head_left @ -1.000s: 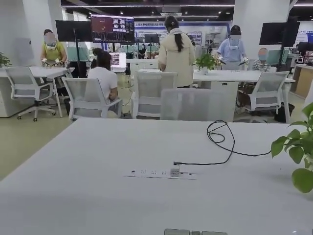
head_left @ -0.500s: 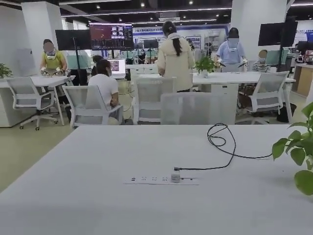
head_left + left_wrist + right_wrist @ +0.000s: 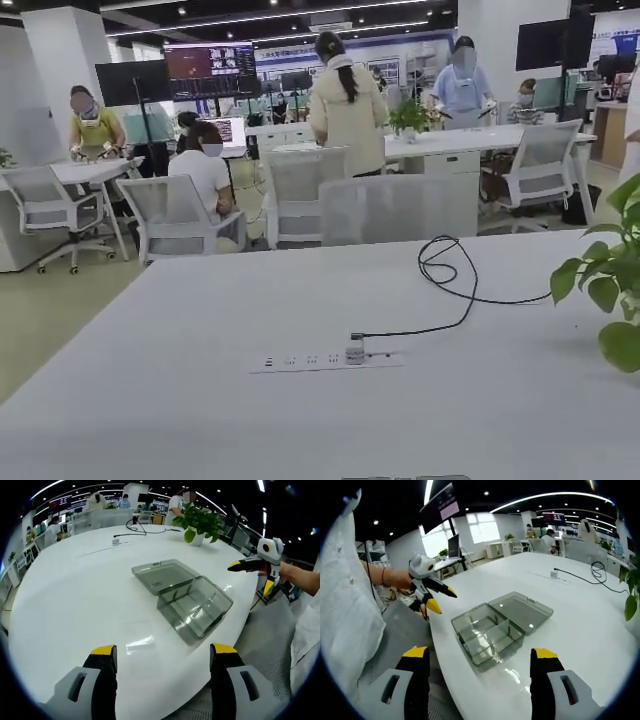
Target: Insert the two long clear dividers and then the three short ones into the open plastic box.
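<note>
- The plastic box [image 3: 196,607] sits open on the white table [image 3: 75,595], close to the table's near edge. Its lid [image 3: 164,574] is folded back flat and joined to the box's far side.
- In the right gripper view, faint clear lines cross the inside of the box. I cannot tell whether they are dividers seated in place.
- Just beside the box, on the side toward the left gripper, a faint clear flat piece [image 3: 136,636] lies on the table. It is too pale to identify.
- The left gripper [image 3: 164,652] has its jaws spread wide and holds nothing. It points at the box from short of it and does not touch it.
- The right gripper [image 3: 480,655] also has its jaws parted and empty. The box lies ahead of them, apart from them.
- Each gripper appears in the other's view, off the table's edge to one side of the box, with its yellow tips apart.
- A potted plant [image 3: 197,525] stands beyond the box.
- A power strip [image 3: 325,358] and a looped black cable [image 3: 450,285] lie well beyond the box.
- Farther beyond the box, past the table's far edge, the head view shows office chairs [image 3: 400,210] and people [image 3: 345,100] at other desks.
</note>
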### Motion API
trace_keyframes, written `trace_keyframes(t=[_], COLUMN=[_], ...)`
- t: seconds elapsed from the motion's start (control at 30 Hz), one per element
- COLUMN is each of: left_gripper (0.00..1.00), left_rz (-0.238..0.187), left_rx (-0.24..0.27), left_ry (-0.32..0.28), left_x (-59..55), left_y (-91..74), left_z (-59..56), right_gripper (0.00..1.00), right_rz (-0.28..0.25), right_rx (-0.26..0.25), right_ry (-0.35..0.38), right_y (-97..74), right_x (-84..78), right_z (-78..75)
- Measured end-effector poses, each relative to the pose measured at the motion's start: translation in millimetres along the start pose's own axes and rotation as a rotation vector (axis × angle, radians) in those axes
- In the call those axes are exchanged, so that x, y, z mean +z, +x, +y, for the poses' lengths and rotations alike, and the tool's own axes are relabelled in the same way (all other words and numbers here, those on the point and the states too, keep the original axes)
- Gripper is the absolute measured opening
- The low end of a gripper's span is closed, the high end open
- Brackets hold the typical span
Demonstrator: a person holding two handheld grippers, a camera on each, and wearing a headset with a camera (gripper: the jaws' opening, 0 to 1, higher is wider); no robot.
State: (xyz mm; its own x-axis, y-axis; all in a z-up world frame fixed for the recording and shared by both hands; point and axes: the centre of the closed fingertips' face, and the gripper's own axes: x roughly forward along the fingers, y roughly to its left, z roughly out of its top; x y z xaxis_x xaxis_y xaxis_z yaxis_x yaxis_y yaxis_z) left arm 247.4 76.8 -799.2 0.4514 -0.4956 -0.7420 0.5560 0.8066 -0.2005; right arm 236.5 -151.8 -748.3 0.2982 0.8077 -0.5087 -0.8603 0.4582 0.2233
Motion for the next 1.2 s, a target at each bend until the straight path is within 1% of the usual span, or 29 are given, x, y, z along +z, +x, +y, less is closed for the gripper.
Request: trace_keyframes(t=[0.07,0.13,0.17,0.23,0.3,0.33,0.37,0.4,0.43,0.47,0.6,0.63,0.67,0.7,0.73,0.77,0.83,0.93,0.97,1.03,1.13,1.2], left_gripper=[0.72,0.70,0.67,0.65,0.63,0.61,0.58,0.56,0.55,0.54,0.50,0.49,0.48,0.48,0.47,0.46,0.45,0.41,0.41,0.40,0.38,0.37], left_rz=[0.042,0.069,0.096,0.105,0.155,0.164,0.191,0.203,0.204,0.216,0.265,0.256,0.268,0.272,0.281,0.306,0.312,0.337,0.342,0.351,0.364,0.373], left_rx=[0.024,0.038,0.054,0.062,0.091,0.097,0.109,0.113,0.111,0.120,0.140,0.147,0.151,0.154,0.161,0.176,0.189,0.219,0.223,0.226,0.225,0.222], left_ry=[-0.012,-0.019,-0.027,-0.026,-0.044,-0.029,-0.025,-0.034,-0.043,-0.049,-0.036,-0.022,-0.036,-0.035,-0.027,0.008,0.007,0.036,0.020,0.013,0.011,0.015], left_x=[-6.6,-10.7,-15.0,-16.4,-24.0,-24.8,-28.9,-30.6,-30.4,-31.9,-38.8,-35.8,-36.6,-36.5,-36.6,-38.4,-38.5,-39.9,-39.4,-39.4,-39.3,-39.3], left_y=[2.8,8.2,9.2,15.0,17.6,19.5,20.9,22.1,24.7,25.0,28.9,28.5,28.3,28.6,28.6,27.5,29.5,29.3,29.6,30.4,30.3,30.4], left_z=[4.6,7.7,10.4,12.3,17.0,18.0,19.6,19.6,19.4,20.8,23.9,25.3,25.1,25.1,25.4,27.2,27.3,30.9,30.5,30.0,28.9,28.2], right_gripper=[0.84,0.84,0.83,0.83,0.83,0.83,0.82,0.82,0.82,0.82,0.82,0.82,0.82,0.82,0.82,0.82,0.82,0.82,0.82,0.82,0.82,0.83], right_rz=[-0.009,-0.015,-0.017,-0.026,-0.035,-0.037,-0.038,-0.038,-0.040,-0.043,-0.055,-0.059,-0.062,-0.064,-0.066,-0.069,-0.071,-0.068,-0.067,-0.071,-0.071,-0.061], right_rx=[-0.006,-0.011,-0.011,-0.016,-0.020,-0.021,-0.024,-0.026,-0.028,-0.028,-0.031,-0.033,-0.034,-0.035,-0.036,-0.038,-0.038,-0.041,-0.043,-0.043,-0.048,-0.051], right_ry=[-0.006,-0.009,-0.008,-0.004,0.001,0.003,0.003,0.003,0.006,0.010,0.018,0.019,0.025,0.028,0.029,0.029,0.028,0.026,0.022,0.020,0.013,-0.009], right_y=[-3.6,-7.0,-8.2,-10.5,-11.9,-12.1,-12.2,-12.2,-12.2,-12.2,-12.4,-12.5,-12.6,-12.8,-12.8,-12.9,-13.0,-13.6,-14.0,-14.3,-15.3,-15.7], right_x=[-2.3,-4.7,-5.2,-6.4,-7.2,-8.1,-9.5,-10.3,-11.2,-11.5,-12.3,-12.6,-12.9,-13.2,-13.6,-14.1,-15.1,-17.6,-17.4,-17.4,-20.1,-23.2], right_z=[-1.4,-2.9,-3.0,-4.0,-4.2,-4.1,-4.7,-5.1,-5.2,-5.0,-3.6,-3.5,-3.4,-3.3,-3.2,-2.9,-2.3,-3.3,-2.7,-2.5,-5.1,-5.6])
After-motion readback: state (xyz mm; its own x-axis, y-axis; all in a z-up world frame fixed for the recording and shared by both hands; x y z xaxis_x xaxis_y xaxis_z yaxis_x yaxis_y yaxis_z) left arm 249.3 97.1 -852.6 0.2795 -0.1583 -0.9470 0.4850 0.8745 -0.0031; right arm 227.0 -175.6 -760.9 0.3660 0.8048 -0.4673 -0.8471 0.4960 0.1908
